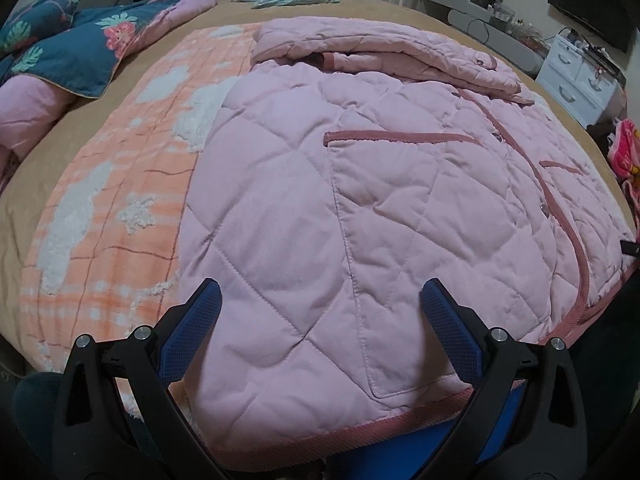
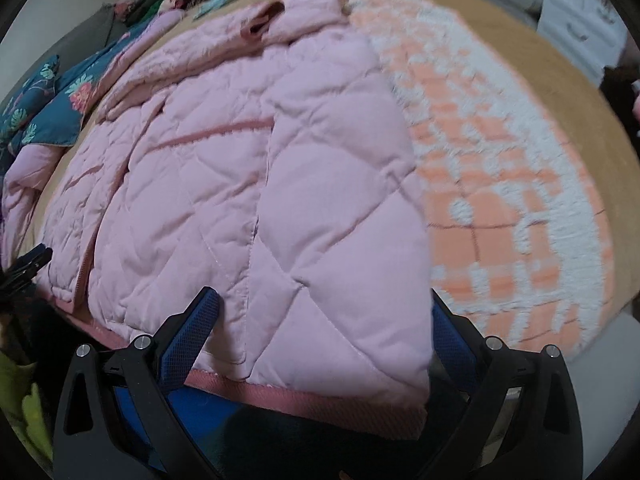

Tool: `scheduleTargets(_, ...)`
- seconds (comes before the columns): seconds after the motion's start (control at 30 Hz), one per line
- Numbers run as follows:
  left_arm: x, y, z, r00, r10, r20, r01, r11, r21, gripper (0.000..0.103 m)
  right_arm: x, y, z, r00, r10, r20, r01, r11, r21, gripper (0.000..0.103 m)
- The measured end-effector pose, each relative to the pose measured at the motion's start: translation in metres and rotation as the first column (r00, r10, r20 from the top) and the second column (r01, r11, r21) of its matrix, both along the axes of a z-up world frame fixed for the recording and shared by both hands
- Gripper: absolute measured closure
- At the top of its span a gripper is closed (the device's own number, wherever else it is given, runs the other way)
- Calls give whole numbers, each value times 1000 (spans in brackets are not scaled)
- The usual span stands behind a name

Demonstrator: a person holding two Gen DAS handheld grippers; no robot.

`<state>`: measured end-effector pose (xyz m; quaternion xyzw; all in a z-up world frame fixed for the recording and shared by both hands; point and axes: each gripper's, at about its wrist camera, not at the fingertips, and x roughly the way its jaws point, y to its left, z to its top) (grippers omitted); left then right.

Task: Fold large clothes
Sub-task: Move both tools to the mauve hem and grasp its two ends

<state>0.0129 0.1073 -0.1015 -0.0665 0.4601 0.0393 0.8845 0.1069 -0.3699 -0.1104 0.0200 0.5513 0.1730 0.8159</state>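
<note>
A pink quilted jacket lies flat, front side up, on an orange and white checked blanket. A sleeve is folded across its top, and darker pink trim runs along the hem and pocket. My left gripper is open at the near hem, a finger on each side of the left front panel. In the right wrist view the jacket fills the left and the blanket the right. My right gripper is open at the hem's right corner, and the cloth covers part of its right finger.
The blanket rests on a tan bed sheet. A blue floral quilt and piled clothes lie at the far left of the bed. White drawers and a cluttered shelf stand beyond the bed's right side.
</note>
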Motion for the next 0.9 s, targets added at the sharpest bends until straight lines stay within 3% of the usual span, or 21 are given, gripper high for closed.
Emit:
scheduleTargets(0.13,-4,5,4,1000,11,7,-11,1000,-8,9,1,2,-2,999,45,-31,-44,999,28,4)
scheduleTargets(0.23,-8,10,6,1000,28,11,-28,999,-19,9,-4,7,1,997,73,7,-74,997,22,8)
scheduleTargets(0.3,-8,15,4,999,40,-2,-40,999,-31,9,-10,7,5,995,83,52,-85,996,22,20)
scheduleTargets(0.43,-6,18,-6,998,47,-36,-49,997,-53,9,-17,-5,12,994,34,107,-41,997,65,57)
scheduleTargets(0.53,-5,20,-12,998,50,-44,-54,995,-83,9,-21,-14,19,990,13,138,-30,991,128,69)
scheduleTargets(0.7,-8,28,-9,996,76,-53,-82,991,-109,9,-14,-12,23,991,34,130,-54,987,149,67)
scheduleTargets(0.8,-11,30,-12,994,83,-66,-90,990,-112,9,-7,-5,17,990,111,83,-120,987,104,46)
scheduleTargets(0.83,-12,29,-14,994,77,-72,-85,989,-117,9,-7,1,12,987,153,47,-157,984,89,33)
scheduleTargets(0.9,-13,29,-17,995,77,-70,-86,988,-126,9,-8,11,5,980,201,15,-201,979,41,29)
